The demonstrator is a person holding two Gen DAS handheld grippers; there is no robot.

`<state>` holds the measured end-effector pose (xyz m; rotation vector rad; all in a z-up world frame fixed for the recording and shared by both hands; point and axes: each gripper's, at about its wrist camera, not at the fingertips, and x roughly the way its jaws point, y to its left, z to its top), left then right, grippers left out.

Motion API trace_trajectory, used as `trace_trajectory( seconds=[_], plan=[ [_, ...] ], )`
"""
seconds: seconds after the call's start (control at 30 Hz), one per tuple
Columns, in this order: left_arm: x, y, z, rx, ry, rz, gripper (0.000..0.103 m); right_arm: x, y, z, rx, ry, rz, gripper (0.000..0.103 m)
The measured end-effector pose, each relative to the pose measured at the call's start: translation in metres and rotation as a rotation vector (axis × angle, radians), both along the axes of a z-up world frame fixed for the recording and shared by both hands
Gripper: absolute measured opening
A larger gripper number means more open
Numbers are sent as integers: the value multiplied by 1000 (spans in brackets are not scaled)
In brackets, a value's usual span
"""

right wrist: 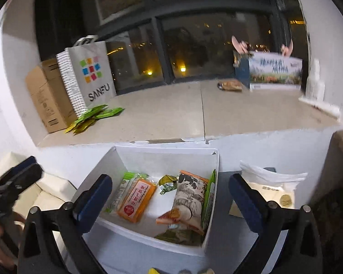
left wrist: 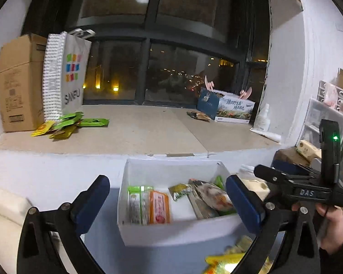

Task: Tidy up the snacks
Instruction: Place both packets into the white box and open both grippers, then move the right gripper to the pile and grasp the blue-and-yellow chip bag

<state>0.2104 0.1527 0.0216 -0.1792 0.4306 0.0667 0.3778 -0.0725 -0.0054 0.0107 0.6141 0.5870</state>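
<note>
A white open box [left wrist: 171, 164] [right wrist: 167, 150] stands below the window ledge. In it lie an orange packet [left wrist: 160, 206] [right wrist: 136, 199], a green packet [left wrist: 135, 203], a small olive sachet [right wrist: 168, 183] and a large illustrated bag [left wrist: 210, 196] [right wrist: 189, 196]. My left gripper [left wrist: 169, 203] hangs open over the box's near side, nothing between its fingers. My right gripper [right wrist: 170, 202] is open over the box too, empty. Blurred yellow packets [left wrist: 226, 260] lie in front of the box. Green and yellow packets [left wrist: 66, 123] [right wrist: 93, 116] are piled on the ledge at left.
On the ledge stand a cardboard box [left wrist: 20, 82], a SANFU bag [left wrist: 68, 75] and, at far right, a printed carton [left wrist: 235, 109] with a brown packet [left wrist: 199, 115] before it. A white plastic bag [right wrist: 269, 178] sits right of the box. A hand holds the right gripper [left wrist: 297, 182].
</note>
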Motion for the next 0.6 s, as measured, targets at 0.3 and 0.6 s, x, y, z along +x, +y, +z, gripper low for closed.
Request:
trace_trajectory(
  seconds=[0.3, 0.6],
  plan=[
    [-129, -61, 5, 87, -46, -63, 103, -106, -29, 29, 20, -186, 145, 103],
    [-221, -111, -7, 73, -98, -81, 103, -219, -102, 29, 52, -293, 186, 103]
  ],
)
